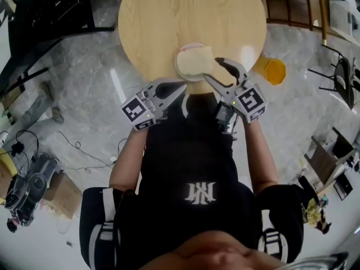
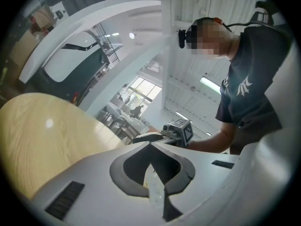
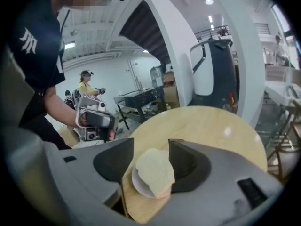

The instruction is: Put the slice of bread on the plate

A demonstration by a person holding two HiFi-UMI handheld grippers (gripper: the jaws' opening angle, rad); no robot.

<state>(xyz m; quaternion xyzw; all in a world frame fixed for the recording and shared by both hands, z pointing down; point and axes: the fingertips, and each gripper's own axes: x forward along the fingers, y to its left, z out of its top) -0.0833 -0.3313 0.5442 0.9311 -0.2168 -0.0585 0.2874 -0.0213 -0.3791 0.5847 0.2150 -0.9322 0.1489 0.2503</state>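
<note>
Pale marbled floor with workshop clutter around it. Round wooden worktop (image 1: 169, 16) in the middle, seen from above.

At 7 o'clock of the slice, left tool (image 1: 179, 87): jaws shut tip to tip, nothing gripped, aimed across the near rim toward the other tool. Probably idle off to the side, with no part in the job visible.

At 6 o'clock of the worktop, right by the near rim, white plate (image 3: 138, 186) with the slice of bread (image 1: 194, 62) lying flat on it, covering most of it and overhanging one side. Set close to the edge, likely for easy reach.

At 4 o'clock of the slice, right tool (image 1: 212, 69): jaws wide apart, tilted down at the bread, pads clear of it on both sides, holding nothing. Slice framed between the jaws in the right gripper view but resting on the plate, not pinched.

Judged: placement done or as good as done, open jaws fitting a let-go stance.

Further out at 3 o'clock, orange container (image 1: 270, 70) on the floor, unrelated.
</note>
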